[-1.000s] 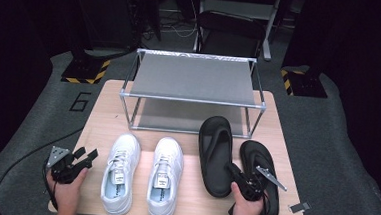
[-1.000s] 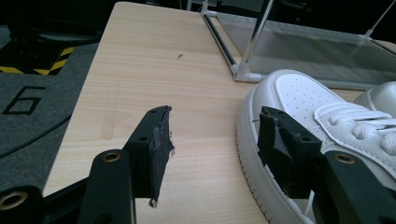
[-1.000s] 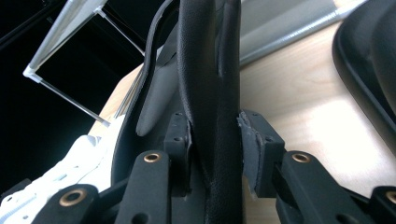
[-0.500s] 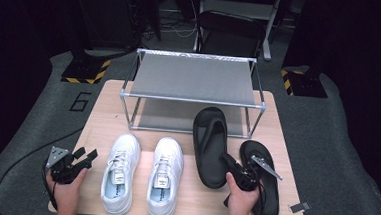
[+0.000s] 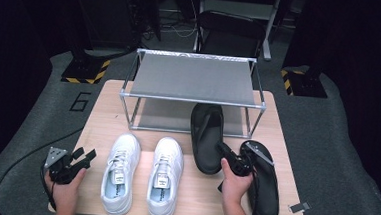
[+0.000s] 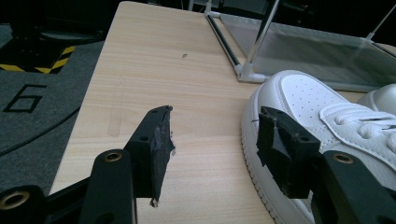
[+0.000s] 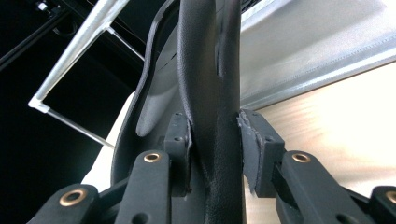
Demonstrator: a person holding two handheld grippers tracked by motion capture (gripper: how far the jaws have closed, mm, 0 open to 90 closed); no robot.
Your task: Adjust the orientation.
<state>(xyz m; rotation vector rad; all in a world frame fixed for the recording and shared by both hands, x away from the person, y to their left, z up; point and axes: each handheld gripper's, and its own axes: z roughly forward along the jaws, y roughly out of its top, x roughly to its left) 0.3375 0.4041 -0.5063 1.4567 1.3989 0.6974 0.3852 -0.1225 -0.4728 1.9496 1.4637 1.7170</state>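
Two black pads of the right gripper (image 7: 215, 140) are clamped on the strap of a black sandal (image 5: 206, 138), right of centre in the high view, its toe under the rack (image 5: 195, 78). Soft and light, it should bend; the strap looks the best hold. At lower left, the left gripper (image 6: 212, 144) stands with jaws apart, empty, beside a white sneaker (image 6: 327, 116). Upper left, the floor reads "6" (image 5: 80, 101).

Table (image 5: 286, 143) evenly lit from above, dark surroundings, soft focus throughout.

Left fingers (image 6: 275, 144) apart, right fingers (image 7: 180, 135) clamped
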